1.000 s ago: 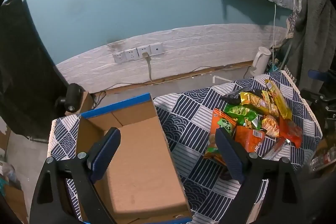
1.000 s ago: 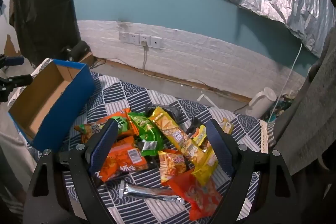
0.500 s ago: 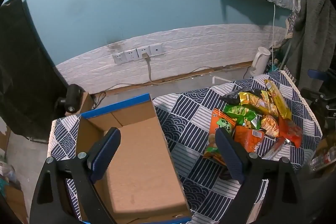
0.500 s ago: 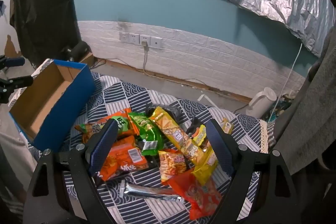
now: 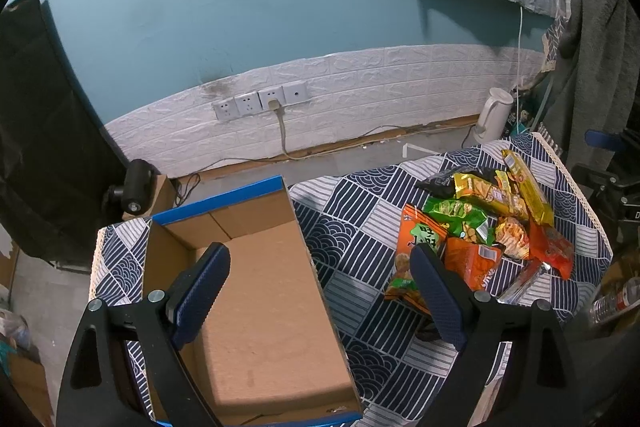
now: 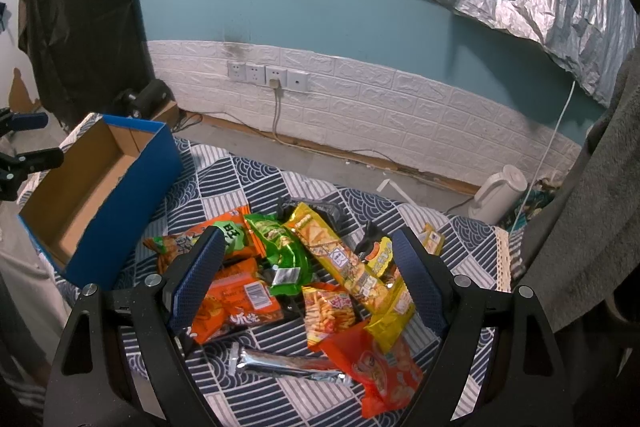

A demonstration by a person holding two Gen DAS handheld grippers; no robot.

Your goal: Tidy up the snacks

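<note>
- The blue cardboard box (image 5: 256, 307) is sitting on the left part of the patterned tablecloth (image 5: 360, 211), open side up, with nothing visible inside; its position is matching the earlier frames.
- The left gripper (image 5: 316, 267) is hovering over the box's right wall, jaws standing wide apart and holding nothing. It is showing no change from one second ago.
- The snack pile (image 6: 304, 267) is lying on the cloth to the right of the box, well apart from it; the packets are lying as before.
- Within the pile, an orange packet (image 6: 236, 303) is lying at the left, a green packet (image 6: 280, 247) beside it, a long yellow packet (image 6: 340, 259) across the middle, a red packet (image 6: 380, 367) nearest the camera, and a silver wrapper (image 6: 288, 367) in front.
- The right gripper (image 6: 308, 267) is hovering above the pile, jaws spread wide and touching no packet, unchanged from the earlier frame.
- A white kettle (image 6: 500, 195) is standing on the floor beyond the table's right corner.
</note>
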